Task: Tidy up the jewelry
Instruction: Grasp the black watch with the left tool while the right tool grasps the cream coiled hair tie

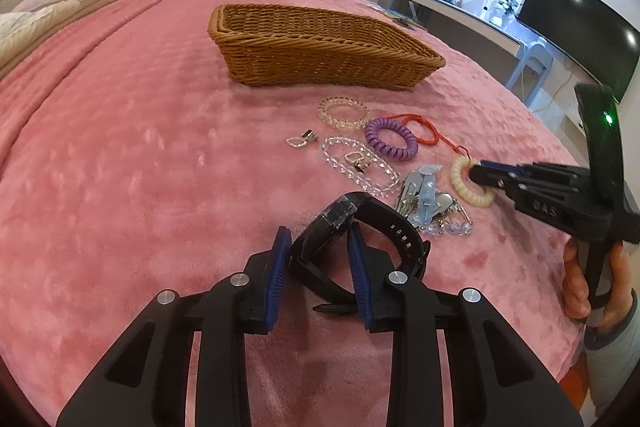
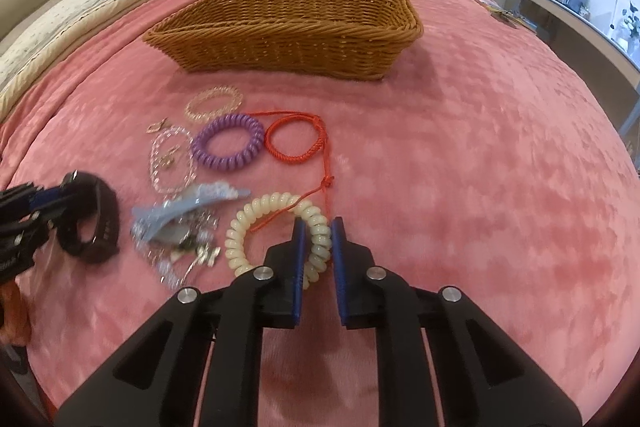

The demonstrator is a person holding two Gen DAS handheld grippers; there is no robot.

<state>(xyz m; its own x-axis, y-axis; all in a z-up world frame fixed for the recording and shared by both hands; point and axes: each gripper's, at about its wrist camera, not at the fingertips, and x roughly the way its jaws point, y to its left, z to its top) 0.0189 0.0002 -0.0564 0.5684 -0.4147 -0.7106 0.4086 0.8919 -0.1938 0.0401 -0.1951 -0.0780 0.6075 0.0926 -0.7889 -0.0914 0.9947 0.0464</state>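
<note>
A pink plush blanket [image 2: 460,167] covers a bed, with a wicker basket [image 2: 280,39] standing on it and pillows and curtains behind. All the jewelry lies on the blanket on the near side of the basket, none of it inside as far as the rim lets me see.

The left gripper [image 1: 318,247] has its jaws apart around a black watch [image 1: 360,223], the pads flanking the watch face without clearly pressing it. The right gripper [image 2: 318,231] straddles the near rim of a cream spiral band [image 2: 276,235]; its jaws stand slightly apart, and the blur leaves it unclear whether the pads touch the coil yet.

A red cord [image 2: 296,139] runs from near the basket toward the cream band and crosses over it, passing close to the right gripper's pads. If those jaws close now, they could pinch the cord too and drag it, disturbing the purple spiral band [image 2: 228,143] just beside it. The watch strap loops loosely, so a shallow grip could let it slip on lifting.
</note>
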